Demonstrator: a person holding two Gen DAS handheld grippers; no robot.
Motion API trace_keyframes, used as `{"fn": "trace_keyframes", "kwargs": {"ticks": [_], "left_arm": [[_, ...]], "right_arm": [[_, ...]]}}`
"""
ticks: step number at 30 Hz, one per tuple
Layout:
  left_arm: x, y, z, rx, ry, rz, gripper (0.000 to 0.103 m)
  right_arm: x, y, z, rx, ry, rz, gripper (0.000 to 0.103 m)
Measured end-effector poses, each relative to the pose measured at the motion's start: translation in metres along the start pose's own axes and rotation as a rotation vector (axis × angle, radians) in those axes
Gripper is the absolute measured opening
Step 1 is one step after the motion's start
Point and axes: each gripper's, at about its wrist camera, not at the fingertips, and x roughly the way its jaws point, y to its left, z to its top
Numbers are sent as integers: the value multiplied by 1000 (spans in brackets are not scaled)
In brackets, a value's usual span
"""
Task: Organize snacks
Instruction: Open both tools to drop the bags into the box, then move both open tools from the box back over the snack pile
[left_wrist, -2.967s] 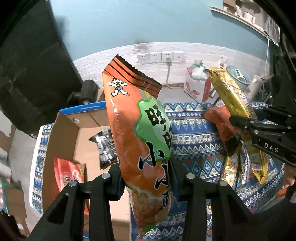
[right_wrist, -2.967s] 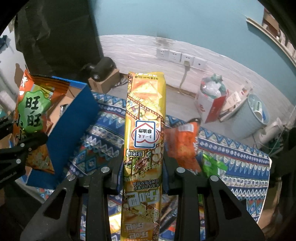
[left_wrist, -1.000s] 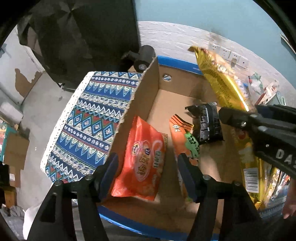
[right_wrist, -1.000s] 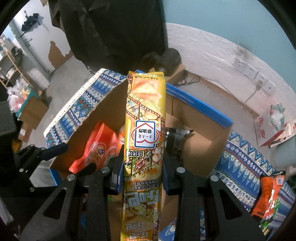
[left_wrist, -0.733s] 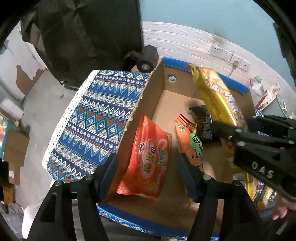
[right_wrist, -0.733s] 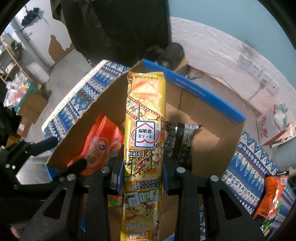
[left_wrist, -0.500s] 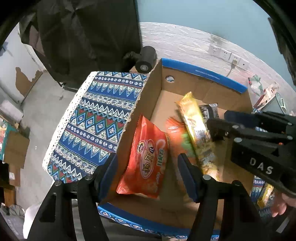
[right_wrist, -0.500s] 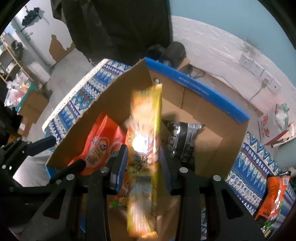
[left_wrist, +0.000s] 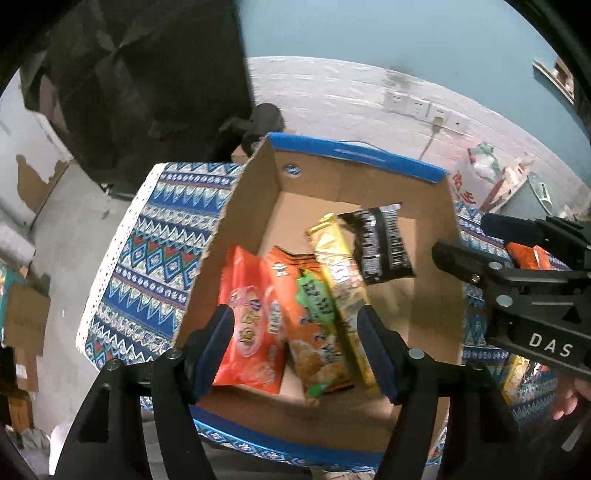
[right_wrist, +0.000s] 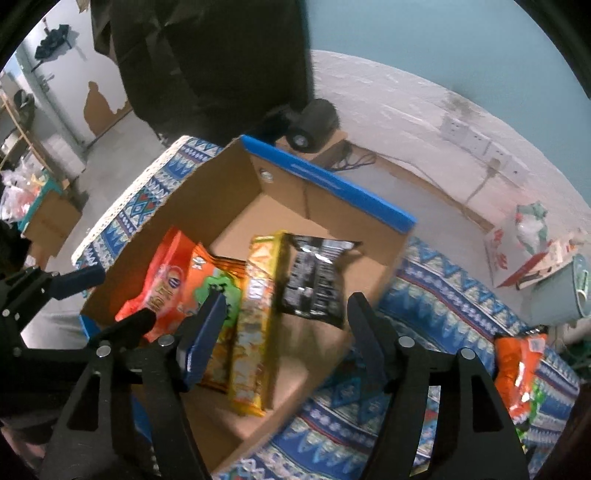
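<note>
Risk at this stage centres on the cardboard box (left_wrist: 251, 206) and the packets already inside it. The right gripper (right_wrist: 284, 339) hangs above the box with its jaws opening and nothing gripped; the long yellow snack packet (right_wrist: 255, 317) lies free on the box floor, beside the orange-and-green packet (right_wrist: 214, 291), the red-orange bag (right_wrist: 162, 280) and the black packet (right_wrist: 314, 280). The left gripper (left_wrist: 295, 347) is also over the box, jaws opening, nothing between them.

Possible faults:
- A low withdrawal could catch a jaw tip on the box wall and shift the box on the patterned tablecloth (left_wrist: 147, 258).
- The grippers sit near each other; crossing paths could cause a collision.
- Loose packets (right_wrist: 517, 369) remaining on the cloth are glossy and soft, so a shallow grip may slip.
</note>
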Motion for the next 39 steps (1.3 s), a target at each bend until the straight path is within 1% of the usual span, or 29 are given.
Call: {"fn": "trace_keyframes", "kwargs": {"ticks": [6, 16, 27, 33, 39], "left_arm": [[-5, -28, 1, 51, -6, -28, 71], [-6, -70, 0, 118, 3, -49, 71], [-11, -134, -4, 231, 2, -84, 71], [-11, -170, -11, 302, 17, -97, 71], [-13, -202, -16, 362, 13, -98, 71]], "right_arm": [[-20, -24, -16, 23, -8, -30, 69], [-44, -66, -47, 76, -4, -90, 69], [-69, -115, -92, 150, -2, -147, 69], [-81, -146, -117, 212, 6, -174, 69], [-93, -169, -136, 256, 3, -194, 69]]}}
